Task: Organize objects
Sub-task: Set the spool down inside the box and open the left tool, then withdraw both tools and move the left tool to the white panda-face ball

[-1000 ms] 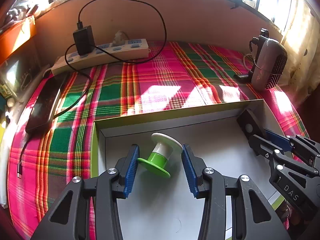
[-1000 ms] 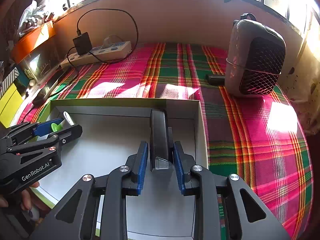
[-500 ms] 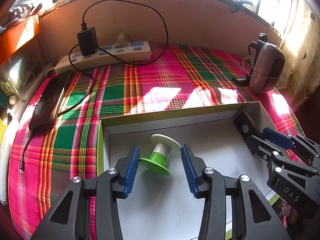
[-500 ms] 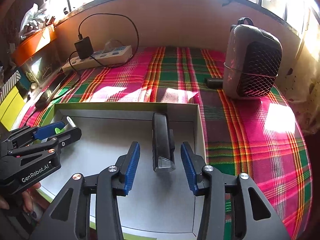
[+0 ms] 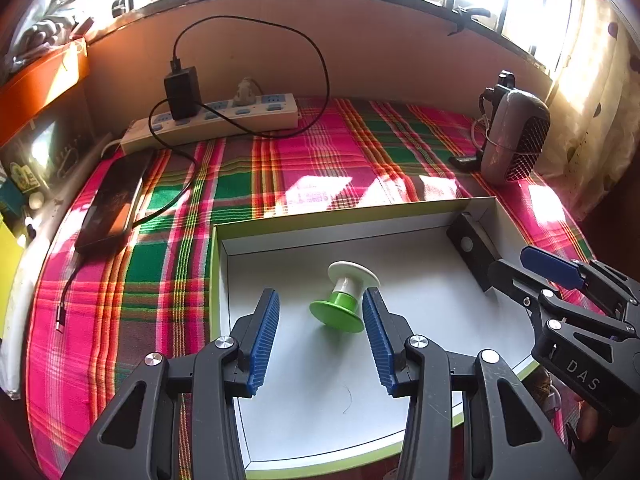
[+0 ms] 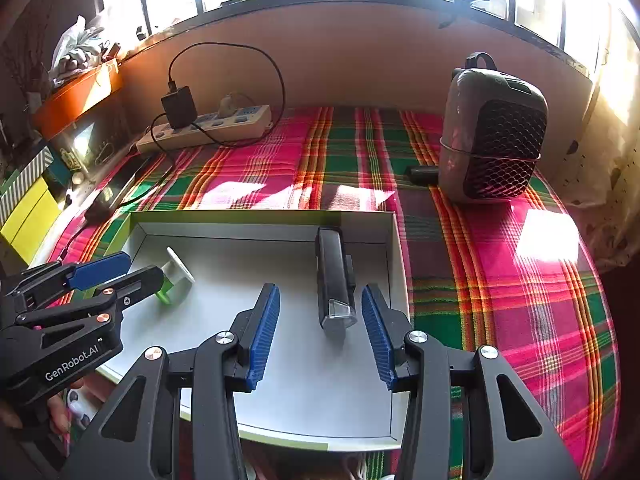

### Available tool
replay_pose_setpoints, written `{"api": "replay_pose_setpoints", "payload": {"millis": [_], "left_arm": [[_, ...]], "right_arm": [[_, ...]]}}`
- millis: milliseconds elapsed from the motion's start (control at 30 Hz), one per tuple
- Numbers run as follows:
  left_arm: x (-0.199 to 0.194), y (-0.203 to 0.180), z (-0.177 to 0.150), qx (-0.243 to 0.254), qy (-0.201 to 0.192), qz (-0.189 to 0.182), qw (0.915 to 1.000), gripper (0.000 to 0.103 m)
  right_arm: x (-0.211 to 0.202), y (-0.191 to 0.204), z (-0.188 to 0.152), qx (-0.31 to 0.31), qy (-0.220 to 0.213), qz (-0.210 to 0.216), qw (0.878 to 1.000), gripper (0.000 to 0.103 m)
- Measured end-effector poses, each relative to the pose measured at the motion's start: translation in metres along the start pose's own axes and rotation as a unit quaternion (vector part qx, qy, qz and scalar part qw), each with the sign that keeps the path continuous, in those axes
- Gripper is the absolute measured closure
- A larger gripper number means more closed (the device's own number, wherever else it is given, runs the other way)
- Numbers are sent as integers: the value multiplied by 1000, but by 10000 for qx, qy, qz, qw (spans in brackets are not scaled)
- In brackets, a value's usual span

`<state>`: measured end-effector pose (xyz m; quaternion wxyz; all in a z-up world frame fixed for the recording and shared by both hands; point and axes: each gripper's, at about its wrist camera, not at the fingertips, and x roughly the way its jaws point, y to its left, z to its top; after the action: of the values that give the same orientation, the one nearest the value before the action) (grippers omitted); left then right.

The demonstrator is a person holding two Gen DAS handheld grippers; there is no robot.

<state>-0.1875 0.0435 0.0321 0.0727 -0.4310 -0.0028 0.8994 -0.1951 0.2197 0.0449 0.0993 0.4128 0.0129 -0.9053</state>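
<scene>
Both items lie inside the box (image 5: pixel 218 264): spool (image 5: pixel 344 300) near-left, tipped on its side; black device (image 6: pixel 334 276) along the right wall. Left gripper (image 5: pixel 320 326) and right gripper (image 6: pixel 320 326) hover with jaws apart, holding nothing. Risk: the spool may roll if nudged by a pad. Nearby: power strip (image 5: pixel 212 122), phone (image 5: pixel 110 200), heater (image 6: pixel 494 132). Nothing obstructs.

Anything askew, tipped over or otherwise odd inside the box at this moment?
One thing: the green-and-white spool lies tipped on its side in the box, leaning on its flanges instead of standing, between the open left gripper jaws. The black device lies flat near the right wall, in front of the open right gripper. Nothing looks spilled or damaged.
</scene>
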Motion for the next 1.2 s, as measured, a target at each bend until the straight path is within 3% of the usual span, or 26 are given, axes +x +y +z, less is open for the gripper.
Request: {"api": "replay_pose_setpoints", "payload": {"millis": [1200], "left_arm": [[-76,23,-68,-336,-351,-13,9988,61]], "right_arm": [[-64,-20,-52,386,-271,-62,9989,59]]}}
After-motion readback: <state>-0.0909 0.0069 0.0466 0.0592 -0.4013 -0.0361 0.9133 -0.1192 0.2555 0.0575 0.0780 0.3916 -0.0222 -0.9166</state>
